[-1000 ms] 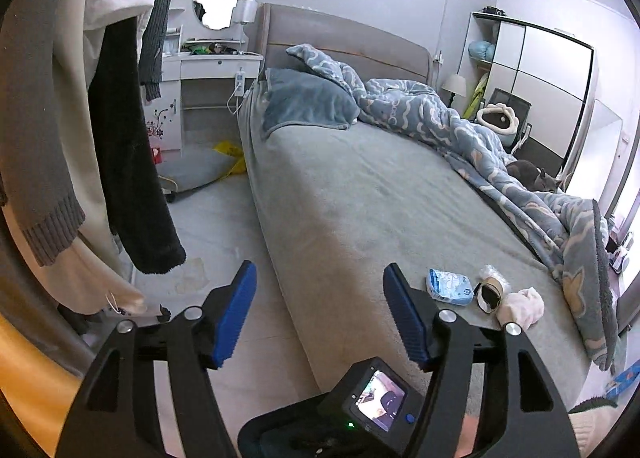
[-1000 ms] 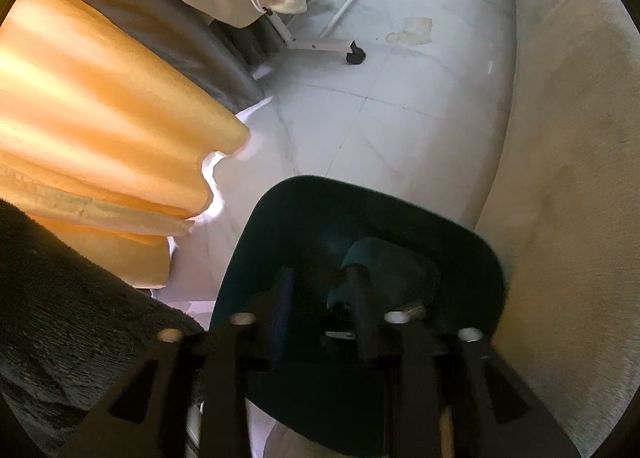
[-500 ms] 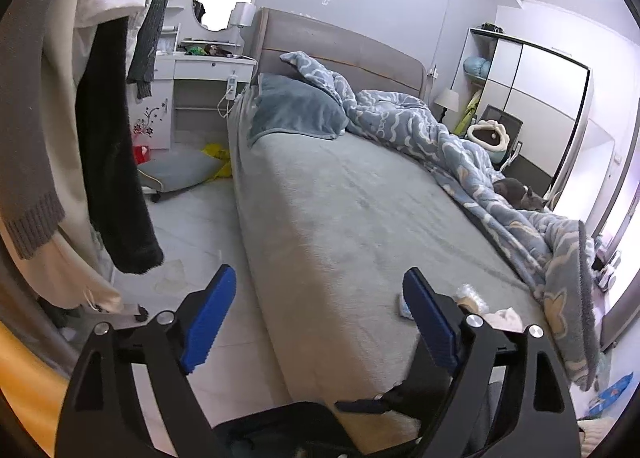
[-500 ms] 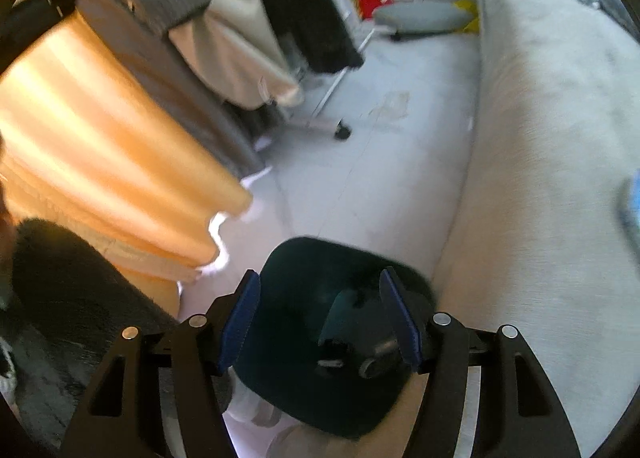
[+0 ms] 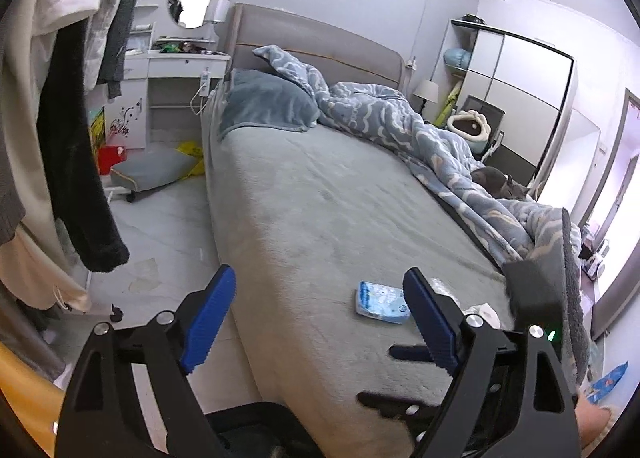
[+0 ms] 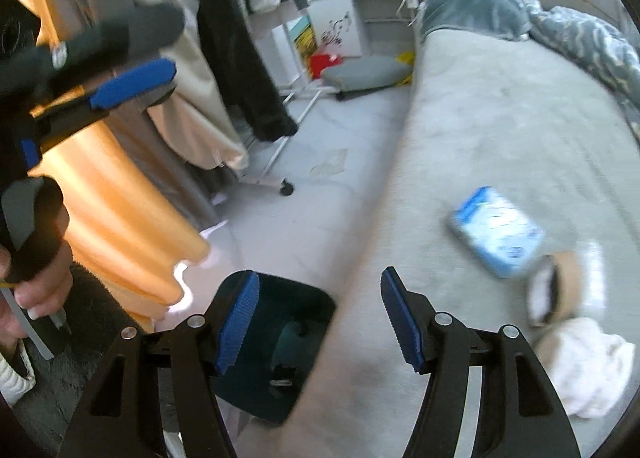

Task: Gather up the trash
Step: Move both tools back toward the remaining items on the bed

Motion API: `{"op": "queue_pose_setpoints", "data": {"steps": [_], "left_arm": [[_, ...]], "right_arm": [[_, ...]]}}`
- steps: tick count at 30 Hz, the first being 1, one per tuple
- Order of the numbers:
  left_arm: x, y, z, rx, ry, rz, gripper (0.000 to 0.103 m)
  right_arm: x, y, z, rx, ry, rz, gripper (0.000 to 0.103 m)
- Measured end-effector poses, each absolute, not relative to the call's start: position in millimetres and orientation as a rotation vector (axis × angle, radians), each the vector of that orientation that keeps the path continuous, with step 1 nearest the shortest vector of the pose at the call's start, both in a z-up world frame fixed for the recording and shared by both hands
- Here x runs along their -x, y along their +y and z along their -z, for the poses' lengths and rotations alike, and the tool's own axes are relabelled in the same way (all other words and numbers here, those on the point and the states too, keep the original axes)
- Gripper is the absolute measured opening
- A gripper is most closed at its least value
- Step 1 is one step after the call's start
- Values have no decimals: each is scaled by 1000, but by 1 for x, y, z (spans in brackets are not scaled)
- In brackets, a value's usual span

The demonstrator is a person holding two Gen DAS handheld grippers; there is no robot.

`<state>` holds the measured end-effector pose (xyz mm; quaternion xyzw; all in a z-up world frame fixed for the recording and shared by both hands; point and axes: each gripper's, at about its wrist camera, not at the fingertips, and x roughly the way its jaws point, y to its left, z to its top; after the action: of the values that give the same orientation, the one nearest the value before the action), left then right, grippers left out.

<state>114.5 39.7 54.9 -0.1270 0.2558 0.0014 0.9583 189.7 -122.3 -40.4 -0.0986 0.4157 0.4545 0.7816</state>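
Both claws just opened wider since before: left claw (image 5: 320, 318) & right claw (image 6: 318, 318) empty, bin (image 6: 280, 346) below

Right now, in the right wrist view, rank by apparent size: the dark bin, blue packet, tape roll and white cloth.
1. dark bin, largest
2. white cloth
3. blue packet
4. tape roll, smallest

Cloth and packet look close; the cloth is nearer the camera and cut by the frame edge, so that pair is unsure.
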Motion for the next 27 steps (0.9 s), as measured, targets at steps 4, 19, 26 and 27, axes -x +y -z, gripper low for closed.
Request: {"op": "queue_pose_setpoints", "data": {"steps": [4,19,26,27], "left_arm": [[-119,27,-54,257,520,12,87],[-144,-13,-36,252,583,86,87],[-153,-23,-21,278,581,122,89],[-154,-24,-20,269,583,115,89]], "right_arm": [[-201,-144,36,186,878,-943,64],[-229,-201,38,97,862,-830,64],[-237,-223,47,73,875,-790,64],[-238,-225,48,70,875,-786,64]]}}
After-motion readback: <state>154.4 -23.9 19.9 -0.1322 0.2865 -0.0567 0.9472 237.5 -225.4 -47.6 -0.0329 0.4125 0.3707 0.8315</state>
